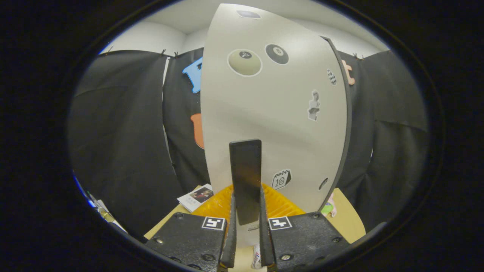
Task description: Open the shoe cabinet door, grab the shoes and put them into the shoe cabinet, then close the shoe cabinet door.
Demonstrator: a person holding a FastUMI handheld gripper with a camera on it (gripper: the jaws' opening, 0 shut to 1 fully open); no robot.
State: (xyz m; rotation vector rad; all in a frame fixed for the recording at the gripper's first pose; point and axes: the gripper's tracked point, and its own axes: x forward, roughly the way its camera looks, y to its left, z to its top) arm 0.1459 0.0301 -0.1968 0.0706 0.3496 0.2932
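A pale grey shoe cabinet door (272,113) with several stickers stands straight ahead of me, swung out edge-on toward the right. A flat black handle (245,177) sticks out from the door toward me. My gripper (246,223) has both fingers pressed on the sides of this handle near its lower end. A bit of a white shoe (257,258) shows low down between the fingers, below the handle.
An orange ribbed mat or tray (215,206) lies under the door on a tan wooden table (348,219). A small booklet (196,196) lies left of it, and a green and pink object (327,207) sits right of the door. Black cloth walls surround the booth.
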